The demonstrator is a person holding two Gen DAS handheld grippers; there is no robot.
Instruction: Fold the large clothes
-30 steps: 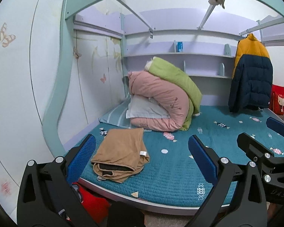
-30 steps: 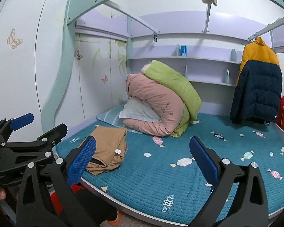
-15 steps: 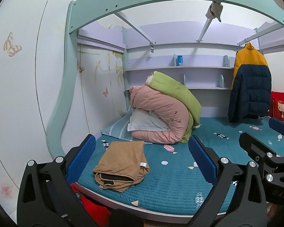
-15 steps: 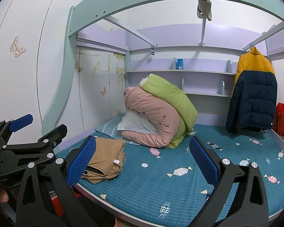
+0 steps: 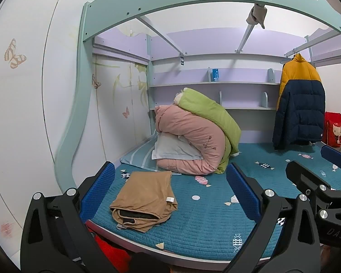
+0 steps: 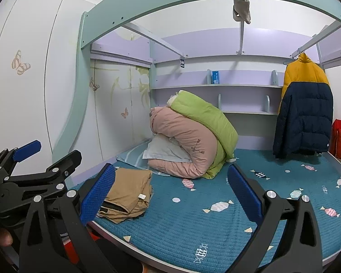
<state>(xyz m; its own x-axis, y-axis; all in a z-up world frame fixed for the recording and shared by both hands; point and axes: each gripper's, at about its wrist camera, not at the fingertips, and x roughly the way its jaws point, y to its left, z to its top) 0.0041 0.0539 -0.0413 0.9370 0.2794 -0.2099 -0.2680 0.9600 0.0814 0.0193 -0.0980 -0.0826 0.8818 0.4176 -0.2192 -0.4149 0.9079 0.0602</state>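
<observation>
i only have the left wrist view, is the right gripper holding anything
Observer: No. In the right wrist view the right gripper is open, its blue pads wide apart with nothing between them.
Operator: ok where does my left gripper sit from there
Observer: The left gripper is at the picture's left edge, not touching the folded tan garment on the bed.
Operator: any of the hand showing
Observer: Only a fingertip, at the bottom-left edge below the left gripper.
</observation>
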